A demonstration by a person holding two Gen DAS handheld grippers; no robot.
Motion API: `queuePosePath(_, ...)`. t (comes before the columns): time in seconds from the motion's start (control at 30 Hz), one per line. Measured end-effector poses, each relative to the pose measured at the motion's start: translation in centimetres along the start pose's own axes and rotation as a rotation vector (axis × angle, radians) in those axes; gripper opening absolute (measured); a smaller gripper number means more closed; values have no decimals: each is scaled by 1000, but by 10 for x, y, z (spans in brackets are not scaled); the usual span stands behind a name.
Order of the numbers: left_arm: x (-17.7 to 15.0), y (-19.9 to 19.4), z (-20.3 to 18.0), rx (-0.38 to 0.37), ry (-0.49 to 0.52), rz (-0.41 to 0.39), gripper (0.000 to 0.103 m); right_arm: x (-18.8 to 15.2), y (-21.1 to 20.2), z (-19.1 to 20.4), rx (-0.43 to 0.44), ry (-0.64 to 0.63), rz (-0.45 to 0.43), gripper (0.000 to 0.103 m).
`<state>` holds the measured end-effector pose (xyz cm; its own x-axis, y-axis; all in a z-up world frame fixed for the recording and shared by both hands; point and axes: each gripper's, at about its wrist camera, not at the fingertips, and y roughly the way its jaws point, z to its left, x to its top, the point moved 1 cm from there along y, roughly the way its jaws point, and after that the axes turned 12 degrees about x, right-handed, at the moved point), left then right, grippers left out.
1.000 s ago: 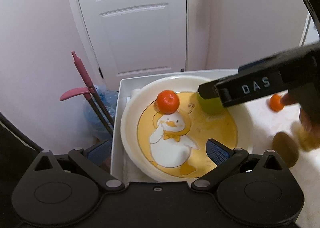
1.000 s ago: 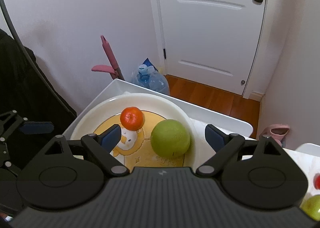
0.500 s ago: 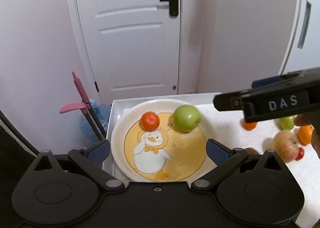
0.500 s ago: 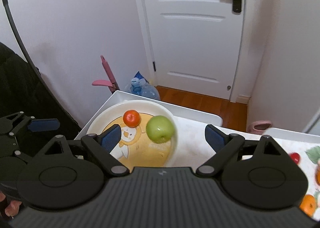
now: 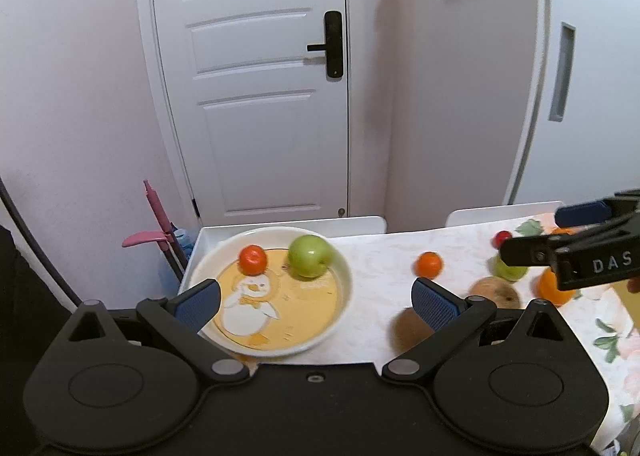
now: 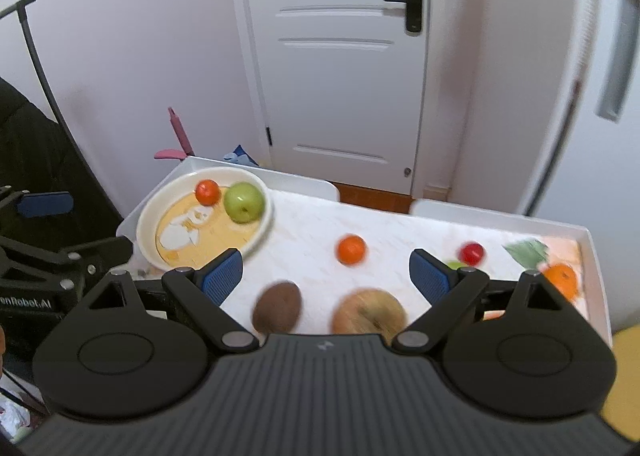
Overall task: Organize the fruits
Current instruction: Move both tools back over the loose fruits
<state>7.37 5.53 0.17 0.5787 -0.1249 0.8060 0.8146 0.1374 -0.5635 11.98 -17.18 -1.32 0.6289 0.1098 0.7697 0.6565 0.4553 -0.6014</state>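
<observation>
A white plate with a duck picture (image 5: pixel 340 308) (image 6: pixel 148 216) holds a small tangerine (image 5: pixel 253 259) (image 6: pixel 207 192) and a green apple (image 5: pixel 310 261) (image 6: pixel 244 202). On the tablecloth lie another tangerine (image 5: pixel 429 265) (image 6: pixel 351 249), a brown kiwi (image 6: pixel 277 306), a tan apple (image 5: pixel 496 292) (image 6: pixel 369 312), a red fruit (image 6: pixel 471 253) and an orange (image 6: pixel 562 278). My left gripper (image 5: pixel 316 302) is open and empty above the plate's near side. My right gripper (image 6: pixel 326 272) is open and empty above the kiwi and tan apple.
The table is a white tray-edged top (image 6: pixel 596 256) with a floral cloth. A white door (image 5: pixel 260 96) and pink mop handle (image 5: pixel 154 208) stand behind. A dark stand (image 6: pixel 36 56) is at the left.
Both grippers have pulled back and up from the plate. The right gripper has let go of the green apple and swung right, over the loose fruit.
</observation>
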Motion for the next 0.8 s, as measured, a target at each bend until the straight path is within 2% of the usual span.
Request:
queuePosePath(0.13,-5,-18,-24,6,-3,-7,103,-17,-27,-26,-15,13,-8,103)
queuePosePath(0.37,-18,-30,-71,4,2,-8,103,-43,-49,-71,-38,20,-1,103)
queuePosePath(0.6,-33,-13,-121,-3,26,8,103,-67,-52,-114,-41,17,4,103)
queuePosePath(0.8,-45,13,-157,-8,46,14,103,-86,-38,-146,-36,22,10,103)
